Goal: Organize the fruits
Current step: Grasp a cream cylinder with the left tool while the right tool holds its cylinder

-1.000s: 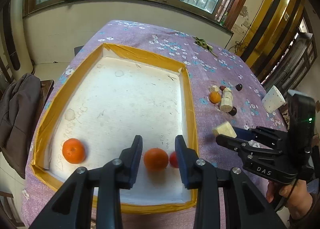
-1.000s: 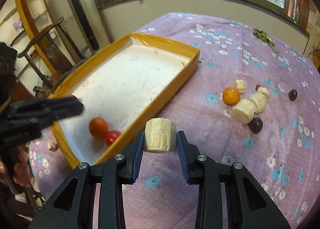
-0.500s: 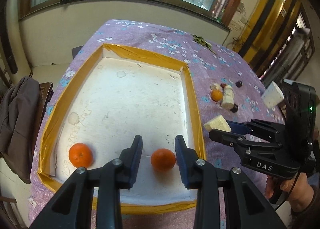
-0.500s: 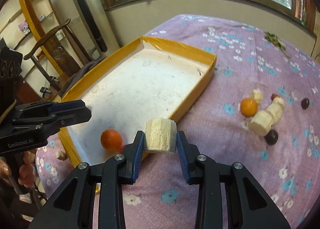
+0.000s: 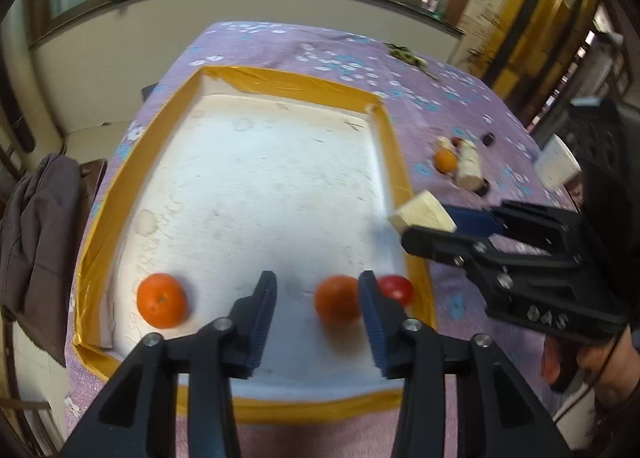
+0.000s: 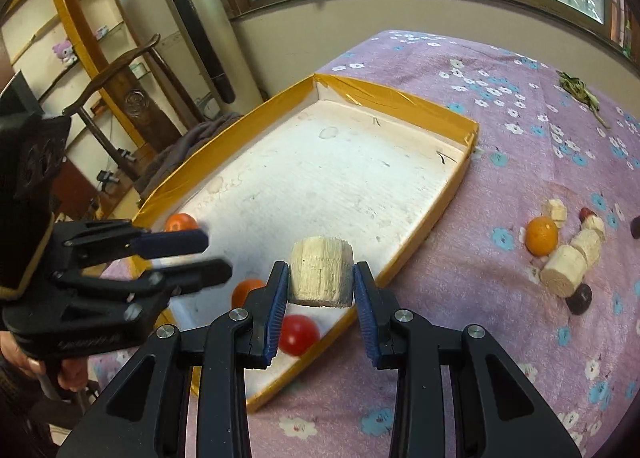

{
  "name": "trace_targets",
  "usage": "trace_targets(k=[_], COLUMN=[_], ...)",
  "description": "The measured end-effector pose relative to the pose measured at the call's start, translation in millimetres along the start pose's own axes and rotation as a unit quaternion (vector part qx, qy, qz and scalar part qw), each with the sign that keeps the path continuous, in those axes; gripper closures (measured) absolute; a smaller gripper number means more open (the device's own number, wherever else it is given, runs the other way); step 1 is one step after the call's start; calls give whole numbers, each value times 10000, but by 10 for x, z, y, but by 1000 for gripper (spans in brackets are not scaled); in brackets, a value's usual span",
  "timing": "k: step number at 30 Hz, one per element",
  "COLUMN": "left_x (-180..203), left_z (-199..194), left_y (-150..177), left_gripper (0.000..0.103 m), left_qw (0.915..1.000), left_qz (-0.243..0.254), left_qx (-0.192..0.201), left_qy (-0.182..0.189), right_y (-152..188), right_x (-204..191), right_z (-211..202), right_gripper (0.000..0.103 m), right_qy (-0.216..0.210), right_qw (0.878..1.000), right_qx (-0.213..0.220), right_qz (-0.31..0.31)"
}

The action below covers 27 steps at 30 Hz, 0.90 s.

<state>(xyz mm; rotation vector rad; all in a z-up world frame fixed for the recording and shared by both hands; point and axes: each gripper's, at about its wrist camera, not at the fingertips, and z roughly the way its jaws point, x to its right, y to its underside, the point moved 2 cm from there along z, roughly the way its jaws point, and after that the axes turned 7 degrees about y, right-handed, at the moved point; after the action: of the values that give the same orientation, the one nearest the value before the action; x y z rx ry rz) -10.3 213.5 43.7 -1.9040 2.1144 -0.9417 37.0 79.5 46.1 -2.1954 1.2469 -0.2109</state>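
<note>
Fruit sorting over the yellow-rimmed tray

Our right gripper [image 6: 320, 286] pinches a pale, fibrous cylinder chunk [image 6: 321, 272] between its blue pads, above the near corner of the tray [image 6: 424, 221]. Our left gripper [image 5: 318, 308] has its jaws opening with nothing pressed between them; an orange [image 5: 337, 305] sits on the white tray floor just beyond, beside the right finger, with a red tomato [image 5: 396, 289] close against it. A second orange [image 5: 161, 306] lies well apart near the tray's left wall. On the purple floral tablecloth [image 6: 520, 69], another orange [image 6: 541, 236], more pale chunks [image 6: 570, 264] and a dark fruit [image 6: 579, 298] cluster together.
</note>
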Motion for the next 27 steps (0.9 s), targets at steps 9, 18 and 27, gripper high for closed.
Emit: trace_targets(k=[9,18,27], left_x=[469,1441,1713], left_z=[-154,783,1614], left_y=[-139,-618,-853], left_gripper=[40,24,39], left_qw=[9974,9927,9935], left_qz=[657,906,955], left_qx=[225,-95,-248], left_qy=[196,788,559], right_y=[484,1134,1258], right_x=[513,1331,1569], right_z=[-259,-641,-747], right_gripper=[72,71,71], right_qy=[384,1224,1156], right_qw=[9976,9826,9822], right_qx=[-83,-136,-88], right_qz=[573,1387,1481])
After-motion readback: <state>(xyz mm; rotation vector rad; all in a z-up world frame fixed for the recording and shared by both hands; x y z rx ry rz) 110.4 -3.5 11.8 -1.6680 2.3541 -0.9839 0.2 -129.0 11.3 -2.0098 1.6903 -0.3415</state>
